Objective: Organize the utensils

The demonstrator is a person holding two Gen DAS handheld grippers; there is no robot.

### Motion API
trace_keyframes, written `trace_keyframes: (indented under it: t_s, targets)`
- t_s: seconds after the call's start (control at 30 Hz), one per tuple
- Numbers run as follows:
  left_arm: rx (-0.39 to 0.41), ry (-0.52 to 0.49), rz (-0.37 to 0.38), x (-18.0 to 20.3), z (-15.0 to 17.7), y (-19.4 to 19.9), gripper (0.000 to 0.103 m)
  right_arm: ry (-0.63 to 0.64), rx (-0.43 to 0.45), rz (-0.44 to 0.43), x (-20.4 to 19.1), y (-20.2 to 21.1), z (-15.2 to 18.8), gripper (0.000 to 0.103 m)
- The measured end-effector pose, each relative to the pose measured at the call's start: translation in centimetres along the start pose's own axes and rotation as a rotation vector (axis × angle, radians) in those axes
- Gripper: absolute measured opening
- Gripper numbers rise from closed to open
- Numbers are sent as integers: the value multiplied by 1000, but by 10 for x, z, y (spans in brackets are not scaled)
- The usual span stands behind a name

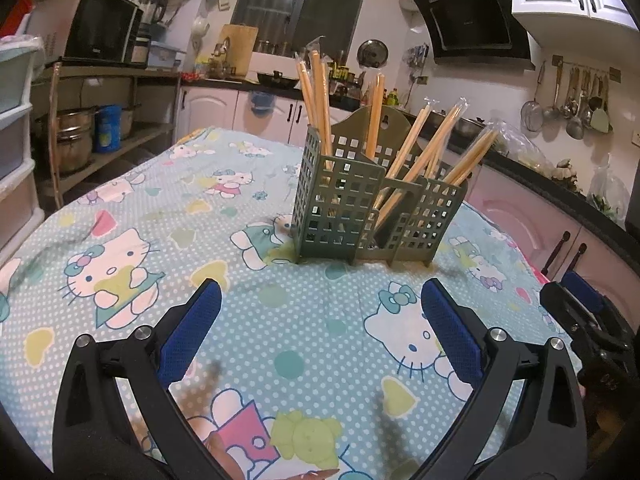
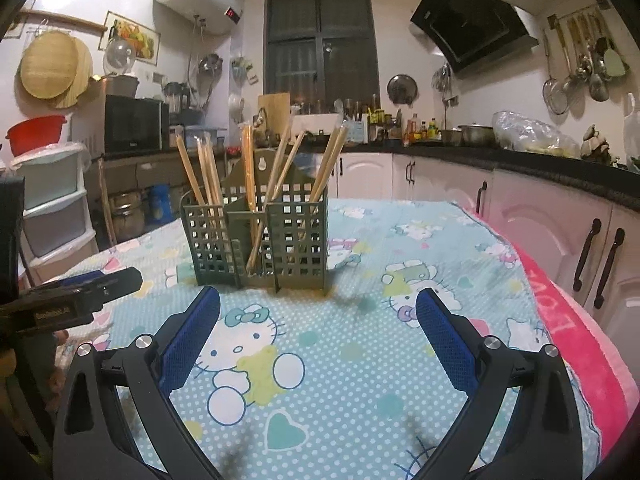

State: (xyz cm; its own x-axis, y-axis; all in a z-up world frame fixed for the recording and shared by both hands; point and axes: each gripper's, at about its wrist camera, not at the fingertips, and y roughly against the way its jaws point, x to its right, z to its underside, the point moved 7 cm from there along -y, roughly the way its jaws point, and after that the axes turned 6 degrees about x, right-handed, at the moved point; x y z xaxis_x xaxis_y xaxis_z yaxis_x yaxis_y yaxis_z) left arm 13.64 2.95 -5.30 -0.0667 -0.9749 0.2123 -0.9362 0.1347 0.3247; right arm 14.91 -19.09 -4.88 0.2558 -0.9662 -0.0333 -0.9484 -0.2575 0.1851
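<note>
1. Green plastic holder (image 1: 362, 204), gridded with square holes and split into compartments, standing upright near the middle of a table under a blue dotted cartoon-cat cloth (image 1: 168, 208).
2. Wrapped wooden chopsticks (image 1: 316, 100) poking up from every compartment: near upright at the holder's left in the left wrist view, leaning right in the centre and right sections.
3. Left gripper (image 1: 320, 320) held low over the cloth, short of the holder, blue pads (image 1: 196, 324) spread wide with nothing between them.
4. Right gripper (image 2: 318, 320) likewise parted and empty, hovering over the cloth on the near side of the holder, pointed at its front.
5. Seen from the right wrist, the left gripper's black body at the left edge, level with the holder's base; seen from the left wrist, the right gripper at the right edge.
6. No loose chopsticks visible on the cloth in either view.
7. Pink towel (image 2: 576, 344) with lettering draped along the table's right edge, beside pale cabinets (image 2: 552, 236).
8. Behind: dark window (image 2: 320, 48), black range hood (image 2: 472, 20), microwave (image 2: 134, 124) on a shelf, ladles and strainers (image 1: 568, 100) hanging on the right wall.
</note>
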Motion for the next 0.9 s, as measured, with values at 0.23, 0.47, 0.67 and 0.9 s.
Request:
trace_keyframes:
  t_s: [0.23, 0.47, 0.67, 0.9]
  targets:
    - [31, -31, -13, 4, -1, 4, 92, -16, -13, -1, 2, -3, 1, 96]
    - [48, -28, -16, 2, -2, 6, 92, -11, -7, 0, 2, -3, 1, 96]
    - [54, -23, -18, 1, -3, 7, 92, -5, 0, 0, 1, -2, 0, 96]
    - [58, -23, -20, 1, -4, 9, 92, -4, 0, 0, 0, -1, 1, 96]
